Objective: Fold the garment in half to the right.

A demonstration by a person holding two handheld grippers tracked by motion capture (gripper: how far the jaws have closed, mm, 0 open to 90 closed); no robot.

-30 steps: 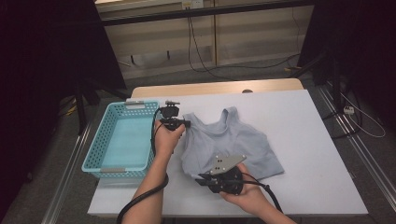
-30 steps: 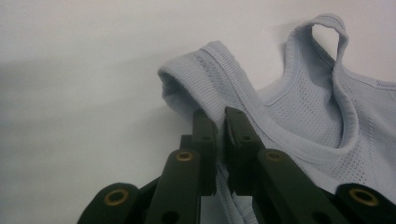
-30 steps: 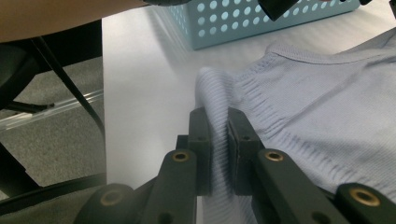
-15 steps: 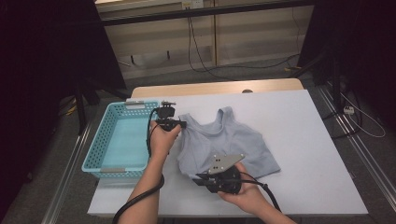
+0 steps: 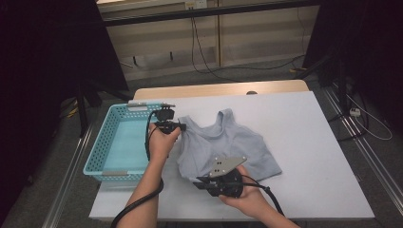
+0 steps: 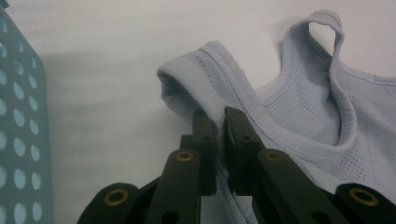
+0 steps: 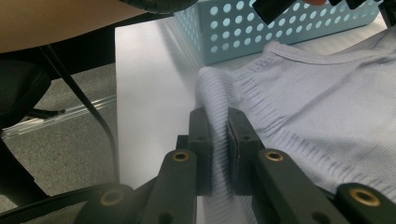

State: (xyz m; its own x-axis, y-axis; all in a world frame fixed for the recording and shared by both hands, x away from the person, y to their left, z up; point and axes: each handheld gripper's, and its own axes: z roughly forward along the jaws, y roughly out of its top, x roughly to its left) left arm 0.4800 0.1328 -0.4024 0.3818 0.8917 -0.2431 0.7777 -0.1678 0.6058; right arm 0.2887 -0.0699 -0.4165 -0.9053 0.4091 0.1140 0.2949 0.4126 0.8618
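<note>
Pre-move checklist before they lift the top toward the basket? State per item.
1. Left gripper shut on the light blue tank top at the shoulder strap: ok.
2. Right gripper shut on the ribbed hem: ok.
3. Fabric caught between both pairs of jaws, not merely touched: ok.
4. Blue basket empty and beside the top: ok.
5. Far strap lying free on the table: ok.
6. Cables clear of the garment: cannot tell.
</note>
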